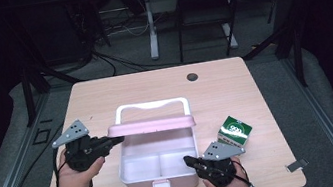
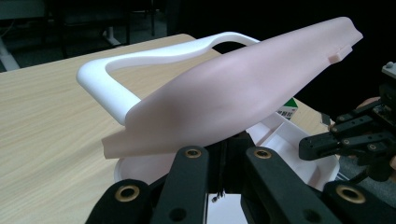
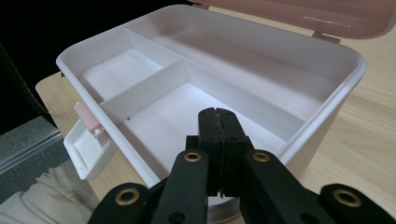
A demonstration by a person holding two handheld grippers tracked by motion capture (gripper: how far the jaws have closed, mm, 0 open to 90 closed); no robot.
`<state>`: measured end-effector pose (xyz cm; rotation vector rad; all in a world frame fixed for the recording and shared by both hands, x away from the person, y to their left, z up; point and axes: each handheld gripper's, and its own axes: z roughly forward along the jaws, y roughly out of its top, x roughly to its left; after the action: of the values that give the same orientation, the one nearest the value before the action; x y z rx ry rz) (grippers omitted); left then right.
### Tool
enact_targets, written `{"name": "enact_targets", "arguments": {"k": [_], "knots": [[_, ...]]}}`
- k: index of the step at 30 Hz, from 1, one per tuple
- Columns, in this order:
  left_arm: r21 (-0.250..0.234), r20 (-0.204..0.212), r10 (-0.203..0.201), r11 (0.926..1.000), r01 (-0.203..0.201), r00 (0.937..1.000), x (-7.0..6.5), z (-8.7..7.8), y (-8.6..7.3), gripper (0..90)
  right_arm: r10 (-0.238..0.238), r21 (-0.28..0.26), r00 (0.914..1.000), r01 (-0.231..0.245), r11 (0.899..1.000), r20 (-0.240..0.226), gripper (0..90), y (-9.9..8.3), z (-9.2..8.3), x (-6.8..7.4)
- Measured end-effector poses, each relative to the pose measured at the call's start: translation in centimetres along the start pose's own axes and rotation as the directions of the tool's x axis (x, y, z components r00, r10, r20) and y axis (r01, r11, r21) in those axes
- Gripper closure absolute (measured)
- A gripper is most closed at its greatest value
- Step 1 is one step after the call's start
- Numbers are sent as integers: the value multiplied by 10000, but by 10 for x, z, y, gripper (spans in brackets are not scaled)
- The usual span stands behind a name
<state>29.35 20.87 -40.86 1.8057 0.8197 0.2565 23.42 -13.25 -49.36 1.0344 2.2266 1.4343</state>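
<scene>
Two grippers work at the pink box [image 1: 158, 168] in the middle of the frame; the left gripper [image 1: 117, 140], jaws shut, props the lid [image 1: 151, 125] up so the box stays open; the right gripper [image 3: 218, 135], jaws shut and empty, hangs over its front rim, low in the frame; a green carton [image 1: 234, 131] waits at the right.

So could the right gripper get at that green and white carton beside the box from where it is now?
Probably yes. The green and white carton stands on the bare table just beyond the right gripper, outside the open pink plastic box, with nothing between them. The gripper is shut and points toward the box, so it would need to turn and open.
</scene>
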Motion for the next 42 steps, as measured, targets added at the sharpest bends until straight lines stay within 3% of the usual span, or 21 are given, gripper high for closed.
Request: {"name": "enact_targets", "arguments": {"k": [36, 42], "knots": [[137, -271, -273, 9995, 277, 9993, 14, 14, 17, 895, -212, 215, 9995, 217, 9995, -228, 900, -5, -1, 1], [103, -366, -340, 9994, 344, 9988, 18, 17, 21, 895, 82, 136, 9997, -79, 9999, -209, 900, -6, -2, -3]]}}
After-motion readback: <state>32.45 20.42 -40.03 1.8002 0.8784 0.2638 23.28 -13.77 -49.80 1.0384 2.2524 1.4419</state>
